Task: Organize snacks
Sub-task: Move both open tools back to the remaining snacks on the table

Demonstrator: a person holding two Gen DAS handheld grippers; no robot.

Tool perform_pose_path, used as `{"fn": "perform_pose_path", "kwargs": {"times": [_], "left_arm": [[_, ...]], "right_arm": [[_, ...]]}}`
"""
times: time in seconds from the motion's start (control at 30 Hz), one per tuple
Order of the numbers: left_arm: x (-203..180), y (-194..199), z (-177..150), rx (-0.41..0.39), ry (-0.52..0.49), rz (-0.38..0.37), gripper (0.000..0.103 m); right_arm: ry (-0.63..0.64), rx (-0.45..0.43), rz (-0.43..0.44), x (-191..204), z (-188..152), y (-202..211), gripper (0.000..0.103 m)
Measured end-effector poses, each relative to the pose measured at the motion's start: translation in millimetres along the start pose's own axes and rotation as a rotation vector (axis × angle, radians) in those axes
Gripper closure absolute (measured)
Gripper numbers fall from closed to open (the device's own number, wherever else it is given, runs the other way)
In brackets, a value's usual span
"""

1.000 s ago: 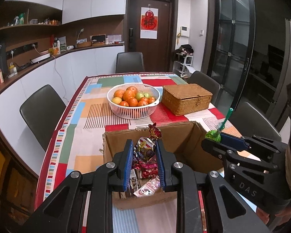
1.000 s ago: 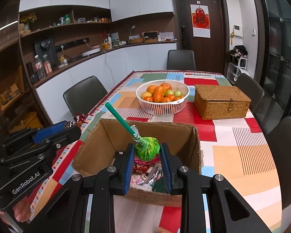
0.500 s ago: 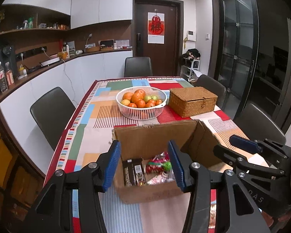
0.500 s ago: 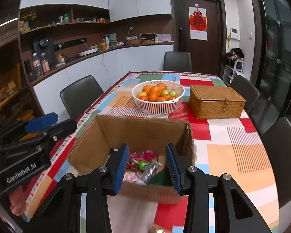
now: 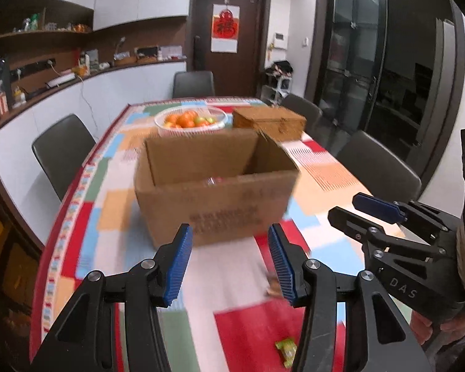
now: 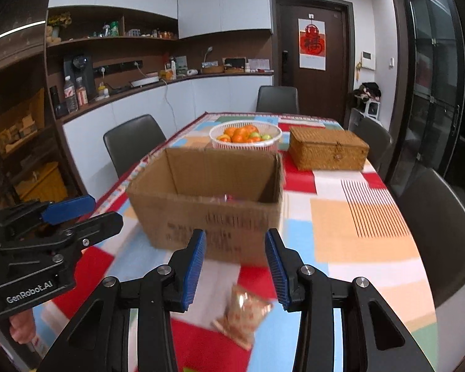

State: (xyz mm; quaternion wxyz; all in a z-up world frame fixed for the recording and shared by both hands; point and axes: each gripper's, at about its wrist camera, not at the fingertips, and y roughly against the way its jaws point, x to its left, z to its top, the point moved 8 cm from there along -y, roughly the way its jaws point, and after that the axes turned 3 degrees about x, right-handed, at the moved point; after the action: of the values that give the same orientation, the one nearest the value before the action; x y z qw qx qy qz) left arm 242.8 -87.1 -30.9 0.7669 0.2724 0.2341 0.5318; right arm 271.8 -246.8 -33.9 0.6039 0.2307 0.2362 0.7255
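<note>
An open cardboard box [image 5: 214, 198] [image 6: 207, 217] stands on the patterned tablecloth, with a bit of snack wrapper [image 5: 214, 180] showing over its near wall. My left gripper [image 5: 229, 248] hangs open in front of the box with nothing between its blue pads. My right gripper [image 6: 234, 248] is also open and empty, beside the left one [image 6: 68, 210]. An orange-brown snack packet [image 6: 245, 310] lies on the cloth below the right gripper. A small green wrapped candy [image 5: 285, 348] lies near the front edge. In the left wrist view the right gripper [image 5: 372, 207] shows at the right.
Behind the box stand a white basket of oranges [image 5: 190, 121] [image 6: 245, 135] and a shut wicker box [image 5: 268, 122] [image 6: 327, 152]. Dark chairs [image 5: 62, 152] [image 6: 440, 232] line both long sides of the table. A counter runs along the left wall.
Both grippers opened and let their snacks, a foil-wrapped candy and a green lollipop, drop into the box. Both then drew back from above the box toward the table's near end.
</note>
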Motion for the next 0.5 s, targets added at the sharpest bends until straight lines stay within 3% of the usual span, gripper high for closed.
{"fn": "perform_pose_path", "kwargs": {"times": [0.5], "left_arm": [[-51, -32, -104, 0.23, -0.05, -0.079, 0.053]], "right_arm": [[-0.029, 0.227, -0.014, -18, -126, 5, 0.062]]}}
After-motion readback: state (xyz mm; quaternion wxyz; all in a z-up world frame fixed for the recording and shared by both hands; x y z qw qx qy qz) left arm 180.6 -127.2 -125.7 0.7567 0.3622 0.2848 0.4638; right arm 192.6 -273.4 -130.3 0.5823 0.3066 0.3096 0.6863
